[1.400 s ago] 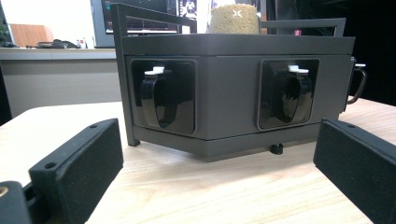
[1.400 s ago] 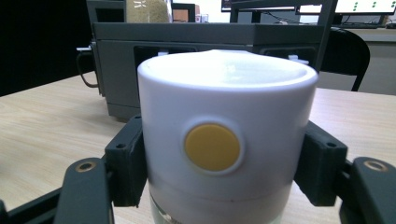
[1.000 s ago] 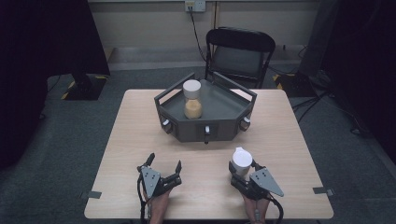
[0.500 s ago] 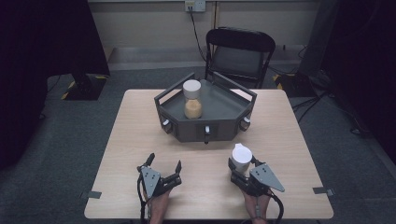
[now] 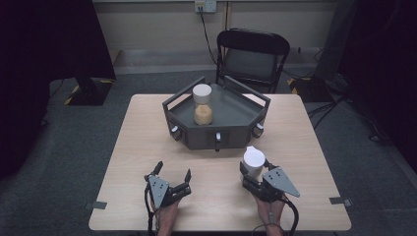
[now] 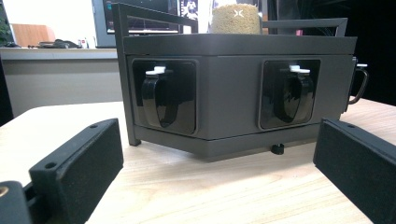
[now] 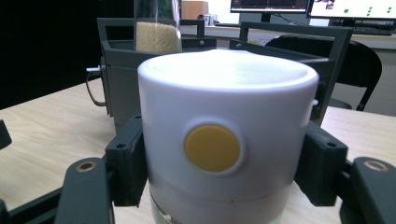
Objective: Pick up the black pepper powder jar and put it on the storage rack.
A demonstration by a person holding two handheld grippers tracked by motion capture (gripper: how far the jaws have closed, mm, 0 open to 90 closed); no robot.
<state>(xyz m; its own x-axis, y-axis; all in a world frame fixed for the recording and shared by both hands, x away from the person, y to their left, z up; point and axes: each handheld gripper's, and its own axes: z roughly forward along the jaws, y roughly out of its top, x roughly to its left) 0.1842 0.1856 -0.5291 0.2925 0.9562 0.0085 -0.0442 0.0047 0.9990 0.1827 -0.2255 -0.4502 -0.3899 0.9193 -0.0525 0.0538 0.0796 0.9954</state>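
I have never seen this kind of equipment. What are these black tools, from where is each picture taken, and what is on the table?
There is no robot here. A person holds a hand tool with a two-jaw claw in each hand. The high view looks down from above the person's side of the wooden table. The other two pictures come from small cameras riding on each claw, looking along its black jaws.

On the table stands a dark grey tray with rails and small handles on its sides. Inside it is a jar with a white lid and yellowish grains.

The left claw is open and holds nothing. The right claw is shut on a second jar, gripping its white lid, which bears a yellow dot.
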